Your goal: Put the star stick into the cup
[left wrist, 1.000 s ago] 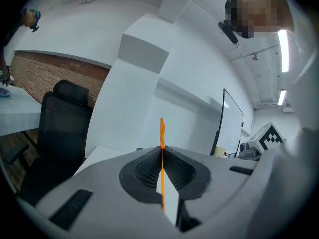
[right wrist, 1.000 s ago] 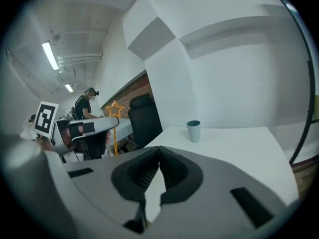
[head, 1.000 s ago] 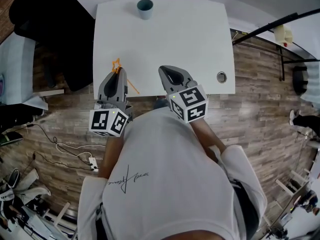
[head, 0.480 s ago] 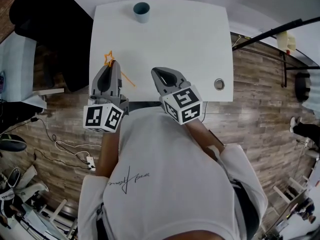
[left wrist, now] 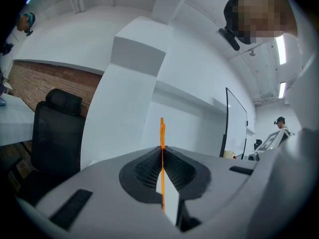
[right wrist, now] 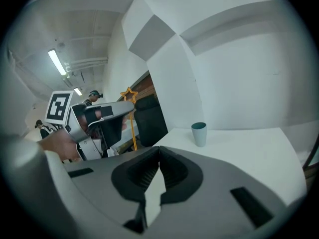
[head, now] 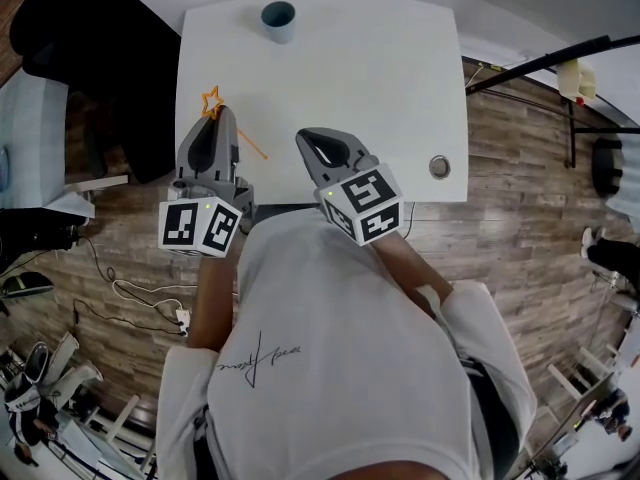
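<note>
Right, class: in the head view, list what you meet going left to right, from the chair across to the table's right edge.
Black office chair → star stick, at its star → cup → right claw → cable hole

The star stick [head: 211,101] is bright orange, the cup [head: 278,20] dull teal and the desk [head: 380,78] plain white. The left hand-held gripper [head: 222,116] and right hand-held gripper [head: 308,140] are grey with black pads, and their marker cubes [head: 365,206] are patterned in black-and-white squares. The floor [head: 520,238] shows brown wood planks.
</note>
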`<state>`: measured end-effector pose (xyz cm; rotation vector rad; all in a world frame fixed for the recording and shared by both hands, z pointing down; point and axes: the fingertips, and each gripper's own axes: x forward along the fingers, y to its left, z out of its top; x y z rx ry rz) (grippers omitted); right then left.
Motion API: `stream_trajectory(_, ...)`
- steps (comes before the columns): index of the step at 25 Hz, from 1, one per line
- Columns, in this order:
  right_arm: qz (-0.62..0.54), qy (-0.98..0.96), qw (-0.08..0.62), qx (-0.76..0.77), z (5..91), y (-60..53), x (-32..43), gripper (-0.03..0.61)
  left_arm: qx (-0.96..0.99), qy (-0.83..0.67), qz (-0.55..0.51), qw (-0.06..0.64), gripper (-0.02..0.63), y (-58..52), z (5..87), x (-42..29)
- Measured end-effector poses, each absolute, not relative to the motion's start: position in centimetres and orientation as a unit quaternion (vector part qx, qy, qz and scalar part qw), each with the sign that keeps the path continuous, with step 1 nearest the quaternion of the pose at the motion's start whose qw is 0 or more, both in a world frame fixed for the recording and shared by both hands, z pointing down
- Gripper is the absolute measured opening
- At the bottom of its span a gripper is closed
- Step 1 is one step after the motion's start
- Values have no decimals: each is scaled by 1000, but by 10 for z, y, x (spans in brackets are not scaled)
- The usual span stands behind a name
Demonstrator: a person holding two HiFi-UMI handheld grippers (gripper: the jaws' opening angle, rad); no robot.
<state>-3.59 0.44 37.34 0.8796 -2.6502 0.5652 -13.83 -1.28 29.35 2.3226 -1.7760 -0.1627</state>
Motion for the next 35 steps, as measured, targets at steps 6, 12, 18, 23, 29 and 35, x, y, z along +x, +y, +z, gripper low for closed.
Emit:
stream_trajectory(6,199,-919,145,309,373,-6,-40,8,791,-600,-58,107,12,-28,292,-142)
stream_trajectory(12,205,-916,147,311,373,-14,-43,8,796,-593,-57,103,12,-44,289,-145)
stream_trajectory(18,211,-913,154,313,377,-24,-47,8,801,-588,-55,99,12,-62,287,-148)
stream_trajectory(23,217,-911,159,314,382,-34,-48,8,802,-584,-57,109,12,-78,292,-147)
stream_trajectory(29,227,-906,165,318,388,-42,-50,8,801,-585,-62,109,12,-94,288,-156)
stream_trajectory(35,237,-901,169,322,393,-48,-54,8,802,-585,-63,105,12,-111,281,-164)
